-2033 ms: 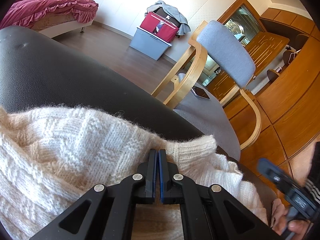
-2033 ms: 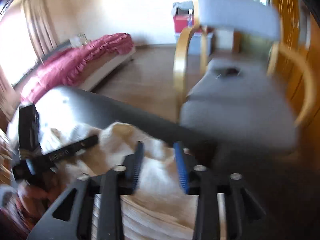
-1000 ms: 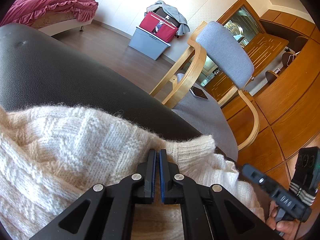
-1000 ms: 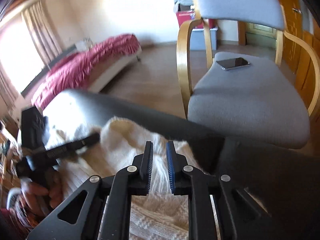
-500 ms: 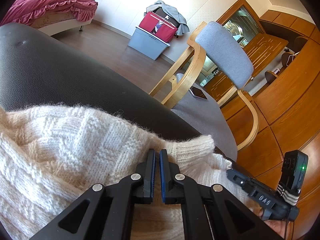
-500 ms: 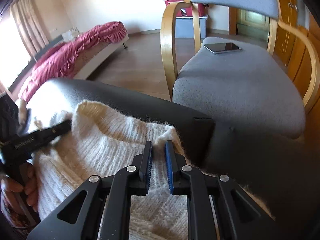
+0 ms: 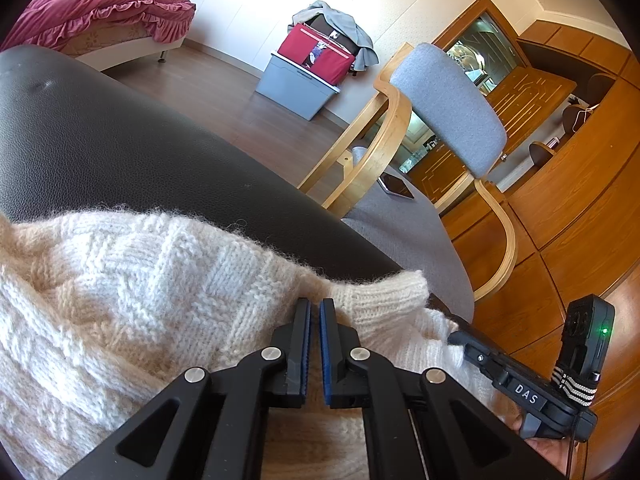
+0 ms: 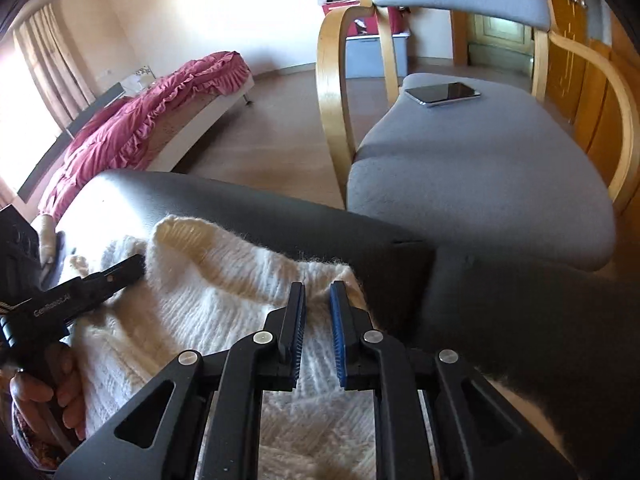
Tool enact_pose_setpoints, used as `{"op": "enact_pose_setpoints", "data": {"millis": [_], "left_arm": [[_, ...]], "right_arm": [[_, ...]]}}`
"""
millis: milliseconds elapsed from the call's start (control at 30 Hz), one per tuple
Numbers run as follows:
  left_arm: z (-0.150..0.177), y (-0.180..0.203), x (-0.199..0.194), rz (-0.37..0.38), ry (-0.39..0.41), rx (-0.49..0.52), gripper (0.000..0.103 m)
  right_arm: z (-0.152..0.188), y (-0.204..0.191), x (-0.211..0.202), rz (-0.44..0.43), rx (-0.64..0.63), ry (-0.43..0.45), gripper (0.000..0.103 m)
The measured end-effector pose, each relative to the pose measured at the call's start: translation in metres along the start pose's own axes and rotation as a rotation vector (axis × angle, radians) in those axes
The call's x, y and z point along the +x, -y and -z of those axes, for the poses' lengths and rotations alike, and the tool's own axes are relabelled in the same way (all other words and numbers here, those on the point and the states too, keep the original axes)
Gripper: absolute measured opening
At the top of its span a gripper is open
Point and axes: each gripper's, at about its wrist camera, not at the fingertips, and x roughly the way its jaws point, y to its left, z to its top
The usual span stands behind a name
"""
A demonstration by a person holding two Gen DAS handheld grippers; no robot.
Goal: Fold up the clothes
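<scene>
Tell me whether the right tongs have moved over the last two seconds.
Yes. The right tongs have come down and forward onto the white sweater, toward the grey chair, which now looms larger; their jaws have narrowed.

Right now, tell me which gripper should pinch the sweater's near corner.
Right. The right gripper sits slightly open over the sweater corner by the sofa edge; the left gripper looks nearly shut farther along.

Both views sharp, no motion blur. Strong daylight from the window (image 8: 24, 92) at left in the right wrist view, blowing out the wall (image 8: 224, 4) and glaring off the sofa (image 8: 132, 188) top edge. Heavy fisheye bending and black vignette at corners.
</scene>
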Motion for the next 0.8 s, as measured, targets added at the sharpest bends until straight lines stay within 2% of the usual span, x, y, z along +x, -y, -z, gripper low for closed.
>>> {"op": "enact_pose_setpoints", "data": {"millis": [133, 233, 367, 400, 467, 500, 700, 800], "left_arm": [[0.0, 0.0, 0.0, 0.001, 0.0, 0.0, 0.003], [0.0, 0.0, 0.0, 0.0, 0.0, -0.001, 0.003], [0.0, 0.0, 0.0, 0.001, -0.001, -0.001, 0.003], [0.0, 0.0, 0.0, 0.001, -0.001, -0.001, 0.003], [0.0, 0.0, 0.0, 0.001, -0.001, -0.001, 0.003], [0.0, -0.001, 0.0, 0.001, 0.0, -0.001, 0.003], [-0.001, -0.001, 0.0, 0.001, 0.0, -0.002, 0.003], [-0.001, -0.001, 0.0, 0.001, 0.0, -0.001, 0.003]], "right_arm": [[-0.001, -0.004, -0.012, -0.027, -0.01, 0.057, 0.016], [-0.001, -0.024, -0.028, -0.142, -0.084, 0.095, 0.016], [0.002, -0.05, -0.021, -0.218, -0.183, 0.036, 0.016], [0.003, -0.055, -0.015, -0.22, -0.201, 0.015, 0.016], [0.008, -0.054, -0.001, -0.166, -0.2, -0.038, 0.016], [0.008, -0.051, 0.004, -0.154, -0.187, -0.05, 0.012], [0.009, -0.04, 0.006, -0.158, -0.122, -0.037, 0.01], [0.008, -0.038, 0.003, -0.18, -0.109, -0.022, 0.012]]}}
